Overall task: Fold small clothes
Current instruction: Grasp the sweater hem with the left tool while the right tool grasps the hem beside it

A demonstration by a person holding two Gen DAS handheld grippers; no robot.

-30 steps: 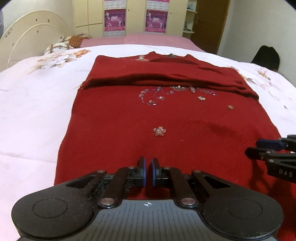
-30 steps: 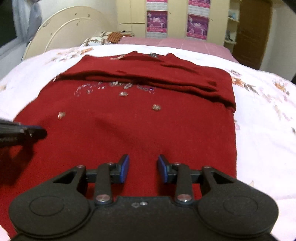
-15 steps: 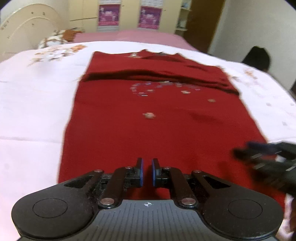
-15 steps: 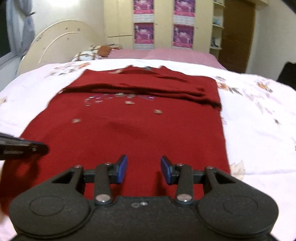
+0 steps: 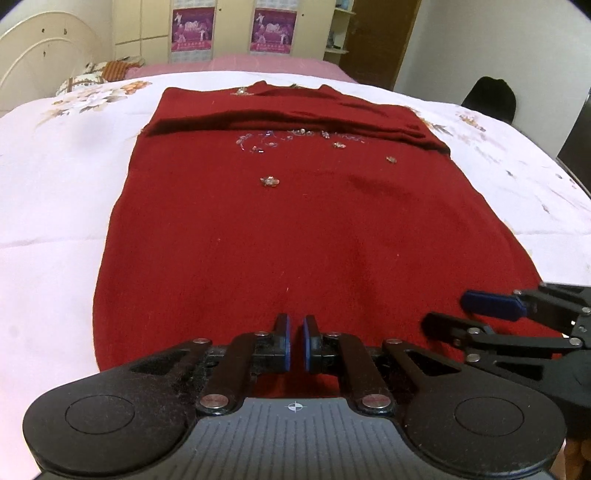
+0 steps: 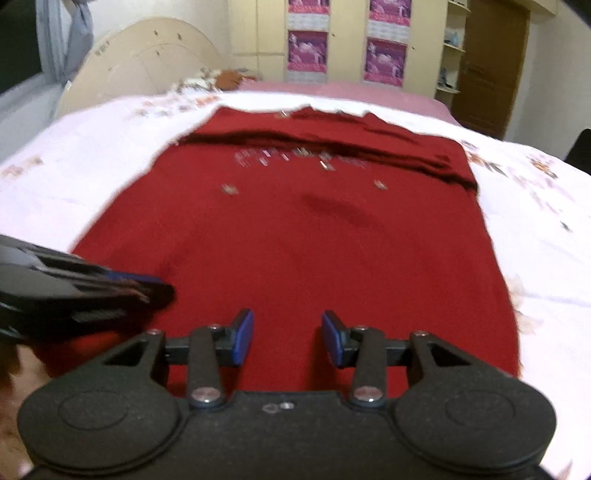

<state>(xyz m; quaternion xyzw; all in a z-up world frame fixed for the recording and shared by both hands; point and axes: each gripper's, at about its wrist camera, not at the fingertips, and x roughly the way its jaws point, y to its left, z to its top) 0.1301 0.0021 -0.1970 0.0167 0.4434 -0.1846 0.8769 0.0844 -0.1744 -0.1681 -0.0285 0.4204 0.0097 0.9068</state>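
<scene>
1. The red sweater (image 5: 295,229) lay flat on the white floral bedspread (image 5: 55,192), hem end toward my cameras, neck end away. Its sleeves (image 5: 288,120) were folded across the chest, forming a darker band over the far part.
2. A scatter of beads (image 5: 269,181) and sparkly trim sat just below that folded band.
3. My left gripper (image 5: 294,345) sat over the hem, near the sweater's left half. Its blue pads stood narrow, with only a thin slit between them. I saw no cloth in that slit.
4. My right gripper (image 6: 287,339) sat over the hem further right, with its pads set wide apart and bare red fabric showing between them. It held nothing.
5. In the left wrist view, the right gripper (image 5: 480,314) came in from the right edge, low over the hem corner. In the right wrist view, the left gripper (image 6: 147,291) came in blurred from the left edge.
6. The right wrist picture was motion-blurred. I could not tell whether either gripper touched the fabric.
7. Background: a cream headboard (image 5: 40,55), a pillow (image 5: 96,74), two purple posters (image 5: 192,31) on wardrobe doors and a brown door (image 5: 380,40).
</scene>
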